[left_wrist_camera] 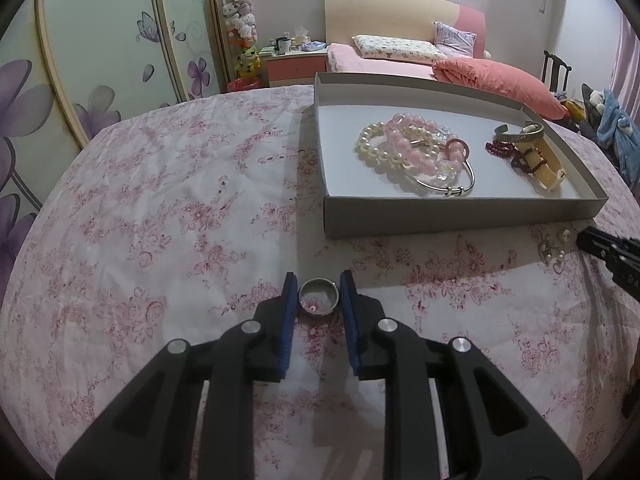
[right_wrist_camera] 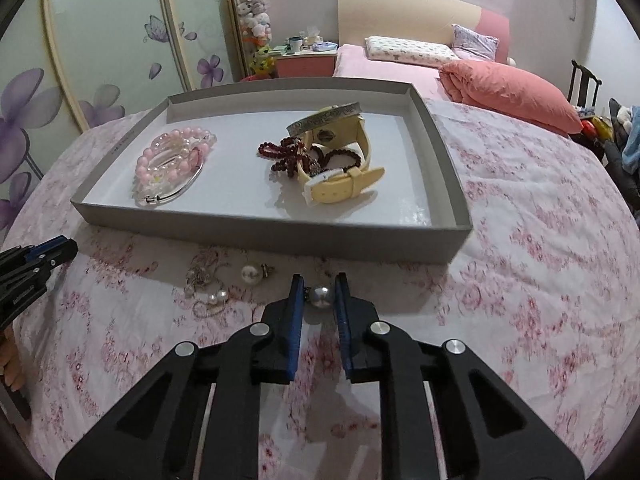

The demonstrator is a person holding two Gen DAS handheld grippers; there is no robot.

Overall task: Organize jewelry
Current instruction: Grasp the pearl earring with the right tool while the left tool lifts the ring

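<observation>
Left wrist view: left tool (left_wrist_camera: 319,285) is closed down narrow on a silver ring (left_wrist_camera: 319,297), blue pads touching its two sides. The ring rests on the floral bedspread (left_wrist_camera: 160,208), just in front of the grey box (left_wrist_camera: 440,216). Inside the box, L to R: white pearl bracelet (left_wrist_camera: 374,148), pink bead bracelets (left_wrist_camera: 416,136), thin silver bangle (left_wrist_camera: 448,184), dark red bead string (left_wrist_camera: 504,148), yellow watch (left_wrist_camera: 540,168) w/ a metal cuff (left_wrist_camera: 520,130) at its far end. Right tool (left_wrist_camera: 612,250) enters at the right edge, near small pearl pieces (left_wrist_camera: 558,246) on the bedspread.

Right wrist view: right tool (right_wrist_camera: 319,287) has its jaws nearly together around a grey pearl earring (right_wrist_camera: 322,297); right pad touches the pearl, left pad sits at its small dark fitting. No gap visible, so it grips the earring. The earring lies on the bedspread (right_wrist_camera: 520,240), just in front of the box's (right_wrist_camera: 280,236) near wall. To its left: a white pearl earring (right_wrist_camera: 252,274) and a tangle of fine chain w/ small pearls (right_wrist_camera: 208,288), all outside the box. Left tool (right_wrist_camera: 44,254) shows at the left edge; its grip can't be read from here.

Background: bed w/ pink quilt (right_wrist_camera: 512,88), wardrobe doors w/ purple flowers (left_wrist_camera: 100,60).
</observation>
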